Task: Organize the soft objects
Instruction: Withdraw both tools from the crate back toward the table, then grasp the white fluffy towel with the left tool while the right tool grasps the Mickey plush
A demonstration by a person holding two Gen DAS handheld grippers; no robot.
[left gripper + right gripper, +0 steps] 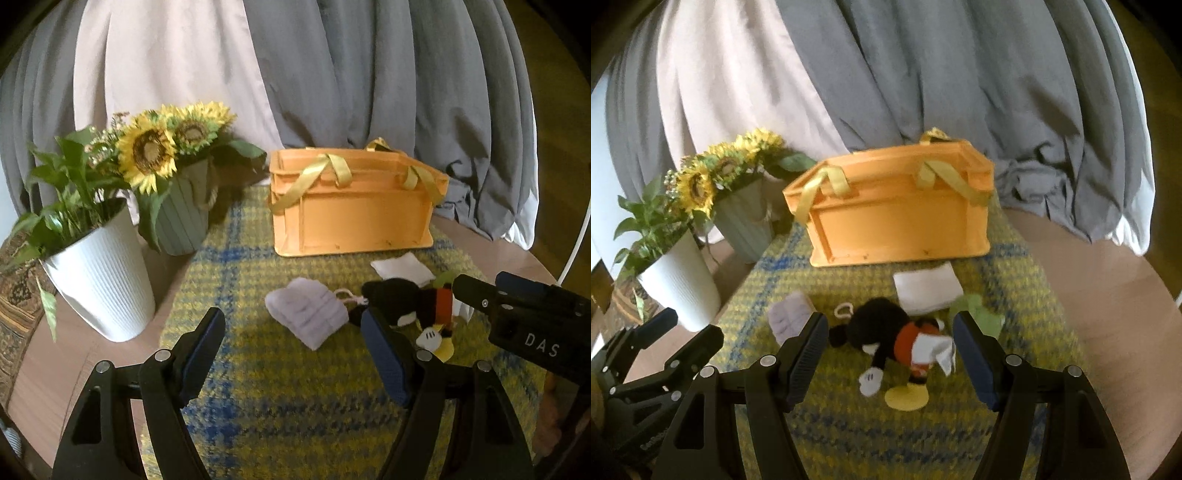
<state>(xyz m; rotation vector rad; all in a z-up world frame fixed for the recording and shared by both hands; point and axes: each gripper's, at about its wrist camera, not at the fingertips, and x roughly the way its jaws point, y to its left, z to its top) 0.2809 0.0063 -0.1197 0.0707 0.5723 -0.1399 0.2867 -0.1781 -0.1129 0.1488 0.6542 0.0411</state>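
Between the spread fingers of the right gripper (890, 354) lies a plush mouse (886, 332), untouched; the left gripper (291, 354), fingers likewise apart, frames a folded cloth (308, 312), both seemingly bound for the orange basket (351, 214).

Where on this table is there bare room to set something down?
The plaid mat lies bare in front of the folded lavender cloth and the mouse plush toy. Bare tabletop shows right of the mat. It is crowded between the plush toy and the orange basket, where the white cloth lies, and around the white pot.
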